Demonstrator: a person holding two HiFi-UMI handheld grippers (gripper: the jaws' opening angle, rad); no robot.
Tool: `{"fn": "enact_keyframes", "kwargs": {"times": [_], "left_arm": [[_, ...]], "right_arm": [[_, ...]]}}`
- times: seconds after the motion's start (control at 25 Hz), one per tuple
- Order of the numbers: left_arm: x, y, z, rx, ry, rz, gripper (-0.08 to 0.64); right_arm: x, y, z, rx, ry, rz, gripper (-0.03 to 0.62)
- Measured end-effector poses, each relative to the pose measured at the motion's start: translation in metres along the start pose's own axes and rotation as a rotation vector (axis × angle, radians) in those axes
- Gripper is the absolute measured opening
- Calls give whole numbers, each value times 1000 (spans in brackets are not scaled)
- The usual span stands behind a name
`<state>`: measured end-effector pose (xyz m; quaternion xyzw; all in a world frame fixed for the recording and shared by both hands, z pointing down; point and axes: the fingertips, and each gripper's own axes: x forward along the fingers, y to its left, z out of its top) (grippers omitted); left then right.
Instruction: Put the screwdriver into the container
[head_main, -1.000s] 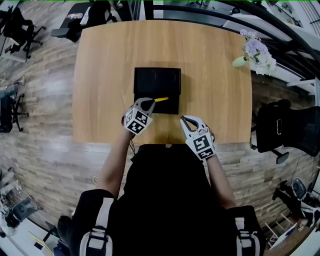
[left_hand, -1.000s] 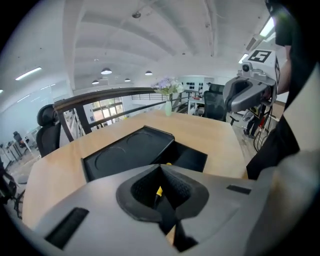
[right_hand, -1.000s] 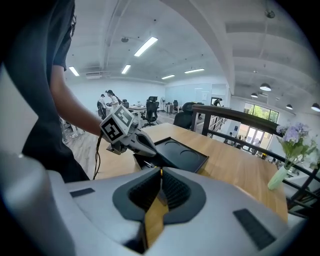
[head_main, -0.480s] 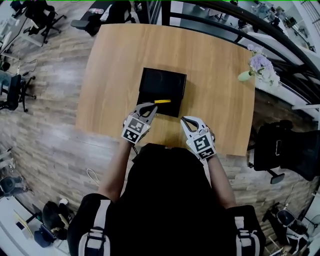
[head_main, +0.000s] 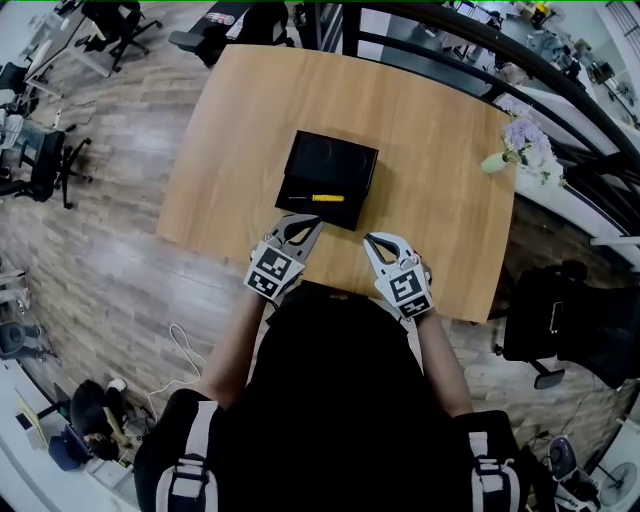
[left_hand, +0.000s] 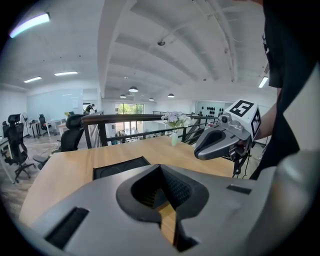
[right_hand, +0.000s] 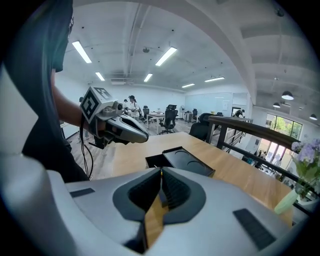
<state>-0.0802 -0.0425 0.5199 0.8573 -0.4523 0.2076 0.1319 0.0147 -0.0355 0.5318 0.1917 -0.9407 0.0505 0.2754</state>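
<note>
Lying inside the black container (head_main: 332, 160) at my 12 o'clock on the bench (head_main: 430, 130): yellow-handled screwdriver (head_main: 328, 198). Probably light, rigid, smooth; best gripped mid-handle. Left tongs (head_main: 306, 228) and right tongs (head_main: 372, 242) closed, empty.

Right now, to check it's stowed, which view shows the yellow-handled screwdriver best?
Head view: the yellow-handled screwdriver lies in full sight inside the black rectangular container. Both gripper views show only the container, edge-on; the screwdriver cannot be made out there.
</note>
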Motion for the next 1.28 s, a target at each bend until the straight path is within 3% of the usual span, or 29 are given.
{"fn": "enact_keyframes", "kwargs": {"times": [1.28], "left_arm": [[-53,-117,-27,-63,32,205,21]], "right_arm": [[-79,46,-48,-109,-30,164,28]]}}
